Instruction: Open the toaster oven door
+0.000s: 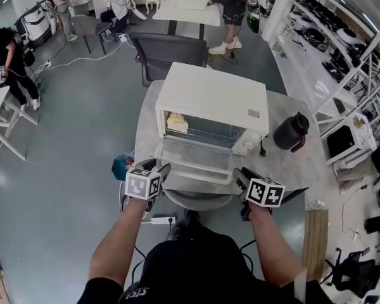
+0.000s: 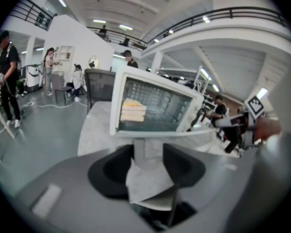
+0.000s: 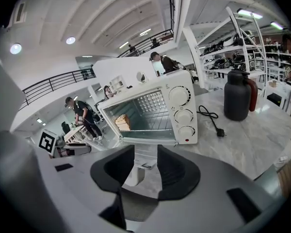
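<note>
The white toaster oven (image 1: 209, 97) stands on a round marble table (image 1: 291, 163). Its glass door (image 1: 196, 160) is folded down flat toward me, and a stack of bread (image 1: 177, 122) shows inside at the left. My left gripper (image 1: 161, 170) sits at the door's front left corner. In the left gripper view its jaws (image 2: 148, 164) stand apart around a white handle post (image 2: 139, 147). My right gripper (image 1: 239, 177) is at the front right corner. Its jaws (image 3: 145, 166) are open, with the door's handle end (image 3: 138, 159) between them.
A black jug (image 1: 291, 132) stands right of the oven, with the oven's plug and cord (image 3: 211, 115) lying beside it. A dark chair (image 1: 171, 49) is behind the table. A teal object (image 1: 121, 164) and a power strip (image 1: 159, 220) lie near my feet. Shelves line the right wall.
</note>
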Demonstrator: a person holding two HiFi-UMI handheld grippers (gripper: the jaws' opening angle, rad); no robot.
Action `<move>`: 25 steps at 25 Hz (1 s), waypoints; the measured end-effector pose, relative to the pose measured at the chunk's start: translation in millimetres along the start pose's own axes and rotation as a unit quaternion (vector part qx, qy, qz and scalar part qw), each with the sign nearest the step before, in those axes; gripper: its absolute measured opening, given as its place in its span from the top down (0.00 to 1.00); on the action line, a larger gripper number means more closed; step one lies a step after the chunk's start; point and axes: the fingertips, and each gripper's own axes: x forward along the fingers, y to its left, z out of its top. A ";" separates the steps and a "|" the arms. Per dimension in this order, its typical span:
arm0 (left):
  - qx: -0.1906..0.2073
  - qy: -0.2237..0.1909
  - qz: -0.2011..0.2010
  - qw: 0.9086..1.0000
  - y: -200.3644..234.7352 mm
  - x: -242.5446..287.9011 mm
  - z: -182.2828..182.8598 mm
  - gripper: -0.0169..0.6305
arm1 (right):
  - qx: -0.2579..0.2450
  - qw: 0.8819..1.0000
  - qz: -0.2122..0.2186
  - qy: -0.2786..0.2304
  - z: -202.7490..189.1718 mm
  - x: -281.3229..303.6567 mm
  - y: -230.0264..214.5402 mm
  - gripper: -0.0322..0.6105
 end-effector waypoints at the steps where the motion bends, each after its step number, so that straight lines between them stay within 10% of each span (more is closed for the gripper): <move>1: -0.002 0.001 0.000 1.000 0.3 -0.2 -2.0 0.64 | 0.001 1.000 -0.001 0.006 -2.6 3.4 -0.9 0.73; 11: 0.003 0.032 0.012 0.999 4.2 -10.5 -30.8 0.64 | 0.041 0.998 0.007 0.053 -39.7 17.4 -6.2 0.70; 25: -0.040 -0.029 0.056 0.997 41.5 -49.2 -4.8 0.64 | 0.054 0.996 0.006 0.066 -58.2 20.5 -9.4 0.72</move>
